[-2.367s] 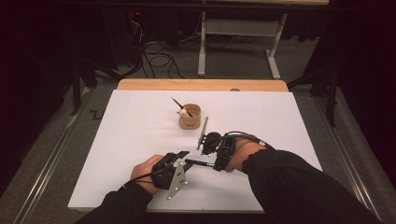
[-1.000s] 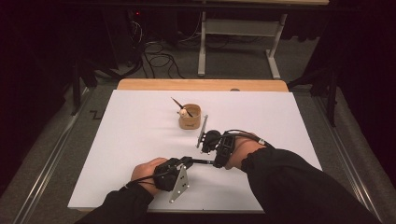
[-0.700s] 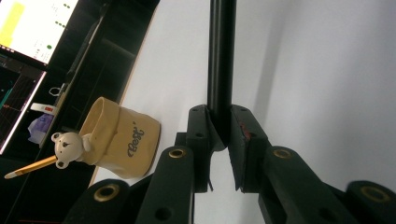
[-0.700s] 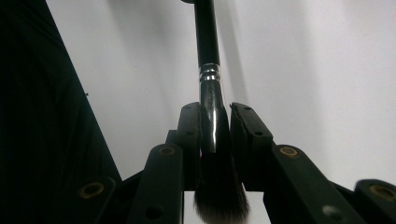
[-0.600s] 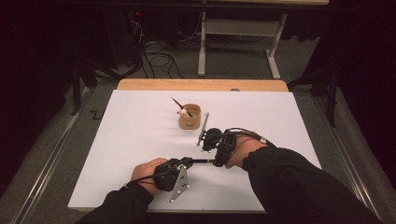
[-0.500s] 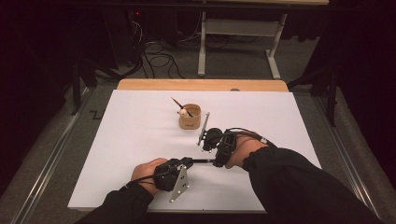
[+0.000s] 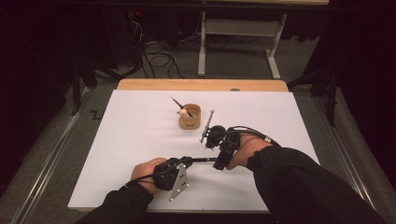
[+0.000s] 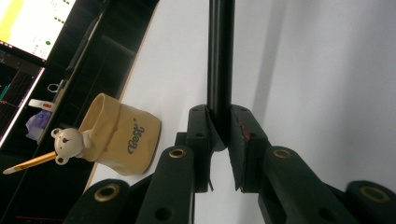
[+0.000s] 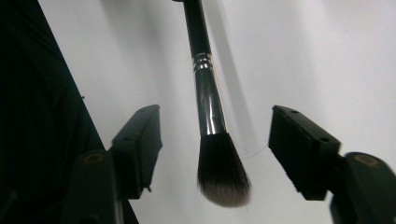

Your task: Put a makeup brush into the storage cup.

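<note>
A black-handled makeup brush (image 7: 204, 160) hangs level just above the white table, between my two grippers. My left gripper (image 8: 219, 126) is shut on its handle (image 8: 219, 56); in the high view this gripper (image 7: 189, 161) sits near the front edge. My right gripper (image 9: 217, 119) stands open around the brush's silver ferrule and dark bristles (image 9: 222, 172), its pads clear of them on both sides. Its jaws have just been opening. In the high view the right gripper (image 7: 218, 163) faces the left one.
A tan cup (image 7: 190, 116) holding a bear-topped pencil (image 7: 180, 106) stands at mid-table; the left gripper view shows the cup (image 8: 122, 135) too. The white sheet (image 7: 130, 135) covers a wooden table (image 7: 201, 85). Cables and a desk frame lie on the floor beyond.
The right hand has shifted slightly against the brush head. The left hand and the brush handle have stayed where they were.
</note>
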{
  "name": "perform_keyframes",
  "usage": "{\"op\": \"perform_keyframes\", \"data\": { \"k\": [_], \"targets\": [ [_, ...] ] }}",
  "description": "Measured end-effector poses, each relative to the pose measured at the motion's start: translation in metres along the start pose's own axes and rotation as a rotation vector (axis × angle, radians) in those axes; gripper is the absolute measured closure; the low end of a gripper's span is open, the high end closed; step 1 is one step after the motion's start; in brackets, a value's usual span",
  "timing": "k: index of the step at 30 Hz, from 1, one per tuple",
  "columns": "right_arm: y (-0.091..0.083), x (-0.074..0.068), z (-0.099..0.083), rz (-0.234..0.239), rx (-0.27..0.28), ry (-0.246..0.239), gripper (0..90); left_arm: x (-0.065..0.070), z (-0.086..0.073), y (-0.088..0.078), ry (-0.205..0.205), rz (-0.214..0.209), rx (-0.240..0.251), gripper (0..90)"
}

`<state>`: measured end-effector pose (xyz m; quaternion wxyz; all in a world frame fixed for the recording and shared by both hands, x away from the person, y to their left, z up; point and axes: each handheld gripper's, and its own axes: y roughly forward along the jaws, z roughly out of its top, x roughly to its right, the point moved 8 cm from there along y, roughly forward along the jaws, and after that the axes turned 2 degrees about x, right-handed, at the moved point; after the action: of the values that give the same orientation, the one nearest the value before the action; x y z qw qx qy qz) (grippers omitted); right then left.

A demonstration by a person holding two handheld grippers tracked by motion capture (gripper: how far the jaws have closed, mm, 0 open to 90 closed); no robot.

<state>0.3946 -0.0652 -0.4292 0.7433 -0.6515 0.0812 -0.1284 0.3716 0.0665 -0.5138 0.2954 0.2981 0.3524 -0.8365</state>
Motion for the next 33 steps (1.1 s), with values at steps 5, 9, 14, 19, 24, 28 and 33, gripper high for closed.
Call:
{"op": "perform_keyframes", "data": {
  "k": [5, 9, 14, 19, 24, 28, 33],
  "targets": [
    [-0.003, 0.005, -0.003, -0.03, 0.017, 0.015, 16.8, -0.002, -0.001, 0.0, -0.011, 0.004, 0.001, 79.7],
    [-0.005, 0.008, -0.007, -0.046, 0.027, 0.034, 9.1, -0.002, -0.001, 0.0, -0.026, 0.008, 0.007, 79.7],
    [-0.006, 0.011, -0.013, -0.063, 0.04, 0.042, 2.8, -0.004, -0.002, -0.001, -0.016, 0.009, -0.009, 79.7],
    [-0.008, 0.014, -0.018, -0.082, 0.043, 0.047, 0.5, -0.005, -0.003, -0.001, -0.022, 0.012, -0.009, 79.7],
    [-0.012, 0.017, -0.025, -0.092, 0.066, 0.066, 0.5, -0.009, -0.005, -0.002, -0.047, 0.014, -0.01, 79.7],
    [-0.016, 0.019, -0.033, -0.095, 0.081, 0.081, 0.5, -0.012, -0.008, -0.002, -0.07, 0.012, -0.017, 79.7],
    [-0.015, 0.023, -0.043, -0.105, 0.096, 0.102, 0.6, -0.015, -0.011, -0.002, -0.118, 0.014, -0.007, 79.7]
  ]
}}
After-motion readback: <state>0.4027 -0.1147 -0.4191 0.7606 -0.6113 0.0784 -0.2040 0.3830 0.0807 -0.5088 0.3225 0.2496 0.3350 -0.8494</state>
